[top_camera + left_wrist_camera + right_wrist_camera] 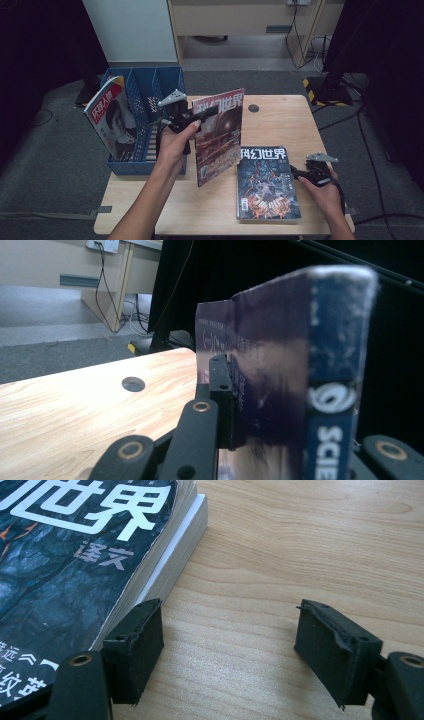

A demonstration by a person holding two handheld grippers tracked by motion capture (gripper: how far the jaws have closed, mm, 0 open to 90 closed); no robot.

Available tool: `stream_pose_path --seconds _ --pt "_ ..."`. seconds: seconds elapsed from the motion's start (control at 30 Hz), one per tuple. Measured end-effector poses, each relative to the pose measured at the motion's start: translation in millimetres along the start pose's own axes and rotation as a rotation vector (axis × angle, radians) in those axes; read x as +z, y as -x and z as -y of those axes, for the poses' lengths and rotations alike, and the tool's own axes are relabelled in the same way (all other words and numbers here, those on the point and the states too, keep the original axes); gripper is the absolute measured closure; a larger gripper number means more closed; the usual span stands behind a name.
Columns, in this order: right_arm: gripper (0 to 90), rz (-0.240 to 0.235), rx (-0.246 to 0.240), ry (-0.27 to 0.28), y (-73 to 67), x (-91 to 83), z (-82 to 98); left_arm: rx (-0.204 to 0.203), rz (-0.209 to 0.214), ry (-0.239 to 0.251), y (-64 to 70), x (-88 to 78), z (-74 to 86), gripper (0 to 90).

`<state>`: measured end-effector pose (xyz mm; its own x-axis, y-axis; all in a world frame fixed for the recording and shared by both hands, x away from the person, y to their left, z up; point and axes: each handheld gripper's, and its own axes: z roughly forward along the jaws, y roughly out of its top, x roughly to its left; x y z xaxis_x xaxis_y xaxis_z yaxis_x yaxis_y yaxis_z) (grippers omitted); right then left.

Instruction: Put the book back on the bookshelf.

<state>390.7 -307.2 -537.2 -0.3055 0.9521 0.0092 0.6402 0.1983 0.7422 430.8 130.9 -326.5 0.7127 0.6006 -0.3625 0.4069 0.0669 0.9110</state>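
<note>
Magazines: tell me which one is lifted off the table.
The red-covered magazine, held upright in the left gripper. The dark one lies flat; a third stands in the blue rack.

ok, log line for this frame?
left gripper: shut on upright magazine | right gripper: open, beside flat magazine | file rack: one magazine

- The red magazine [218,134] held upright over the table bore the white title 科幻世界 across its top.
- Its blue spine edge [332,405] showed the letters "SCIE" under a round white logo.
- The dark magazine [266,185] lying flat carried 科幻世界 too, with smaller 译文 [104,555] beneath.
- The magazine [112,117] in the blue file rack [150,85] read 环球人物.
</note>
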Motion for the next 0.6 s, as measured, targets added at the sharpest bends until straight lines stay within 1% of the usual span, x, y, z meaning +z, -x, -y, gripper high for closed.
stream_pose_path --seconds 0.23,0.6 --pt "26.8 -0.001 0.000 0.000 0.1 0.0 0.0 0.000 -0.006 0.011 -1.0 -4.3 -3.0 83.5" --pt "26.8 -0.001 0.000 0.000 0.2 0.1 0.0 -0.017 -0.013 0.037 -5.1 -12.3 -6.8 83.5"
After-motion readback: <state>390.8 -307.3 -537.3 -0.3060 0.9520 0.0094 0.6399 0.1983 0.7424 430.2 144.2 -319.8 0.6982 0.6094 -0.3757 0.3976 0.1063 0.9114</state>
